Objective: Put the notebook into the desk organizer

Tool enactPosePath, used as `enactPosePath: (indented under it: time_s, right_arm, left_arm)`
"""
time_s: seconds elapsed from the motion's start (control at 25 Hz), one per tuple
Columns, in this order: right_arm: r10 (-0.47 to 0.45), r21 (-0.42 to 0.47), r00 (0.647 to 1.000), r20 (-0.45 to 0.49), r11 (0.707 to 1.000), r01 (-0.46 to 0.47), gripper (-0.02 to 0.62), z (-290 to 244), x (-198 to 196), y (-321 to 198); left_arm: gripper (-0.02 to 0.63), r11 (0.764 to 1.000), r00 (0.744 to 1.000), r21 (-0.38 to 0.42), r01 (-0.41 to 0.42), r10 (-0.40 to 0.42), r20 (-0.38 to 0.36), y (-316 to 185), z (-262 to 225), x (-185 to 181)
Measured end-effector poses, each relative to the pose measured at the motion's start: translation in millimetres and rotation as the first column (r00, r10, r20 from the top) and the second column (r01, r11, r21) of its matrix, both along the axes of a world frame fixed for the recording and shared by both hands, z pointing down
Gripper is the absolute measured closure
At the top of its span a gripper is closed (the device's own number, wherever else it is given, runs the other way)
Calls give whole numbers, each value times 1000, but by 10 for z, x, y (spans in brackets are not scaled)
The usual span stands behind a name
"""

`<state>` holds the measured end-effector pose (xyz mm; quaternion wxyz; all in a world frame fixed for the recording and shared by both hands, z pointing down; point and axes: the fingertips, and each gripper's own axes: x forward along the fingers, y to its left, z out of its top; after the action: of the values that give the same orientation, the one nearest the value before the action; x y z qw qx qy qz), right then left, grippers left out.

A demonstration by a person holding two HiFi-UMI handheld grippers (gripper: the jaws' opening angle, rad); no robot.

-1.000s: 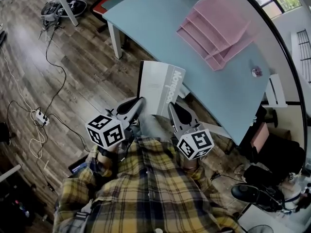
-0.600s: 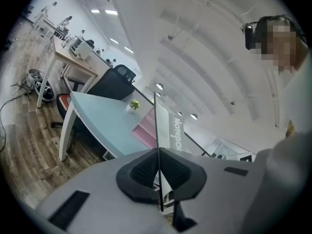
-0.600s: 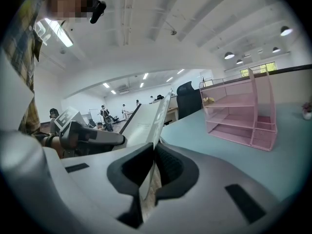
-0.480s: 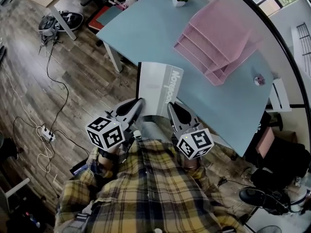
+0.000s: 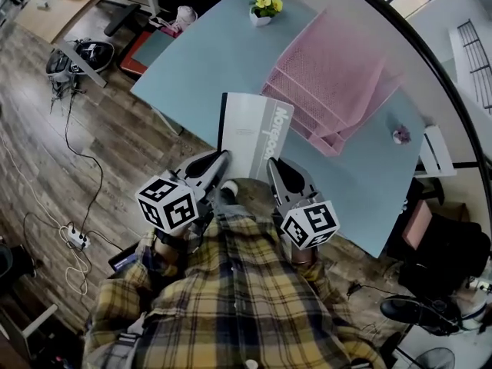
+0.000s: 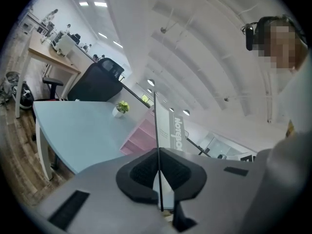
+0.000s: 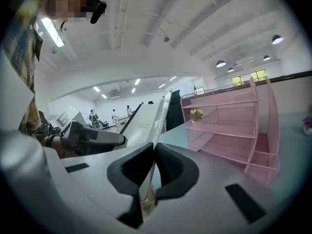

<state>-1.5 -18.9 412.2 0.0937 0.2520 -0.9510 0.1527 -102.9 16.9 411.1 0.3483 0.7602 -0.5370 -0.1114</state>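
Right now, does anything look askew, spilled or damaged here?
Nothing stands out. The notebook looks flat and intact, pinched along its near edge by the left gripper and the right gripper. The pink organizer stands upright on the table with empty shelves, and the small potted plant is upright too.

The notebook (image 5: 254, 133) is thin, with a pale grey cover, a dark spine along its left side and the word "Notebook" printed along its right side. It is held in the air, its near edge pinched on the left by the left gripper (image 5: 221, 162) and on the right by the right gripper (image 5: 274, 166). The desk organizer (image 5: 330, 75) is a pink mesh rack with stepped shelves, and it stands on the light blue table (image 5: 200, 60), just beyond the notebook and to its right.
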Motion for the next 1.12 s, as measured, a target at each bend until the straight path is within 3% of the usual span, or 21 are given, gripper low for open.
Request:
enactPosePath:
  time_s: [0.48,0.8,1.12]
  right_arm:
    - [190,5,982,17,982,-190,574,-13,443,-596]
    - [309,6,951,16,951,-309,574,-15,788,-757]
    - [411,-3,911,11,912,-411,574,-47,861,-757]
  left_arm:
    - [601,981,981,5,-193,192,16,-787,-37,396]
    - [601,950,950,8,-312,312,20,-1079,-51,727]
    - [601,912,912,5,-410,410,10,-1178,-94,803]
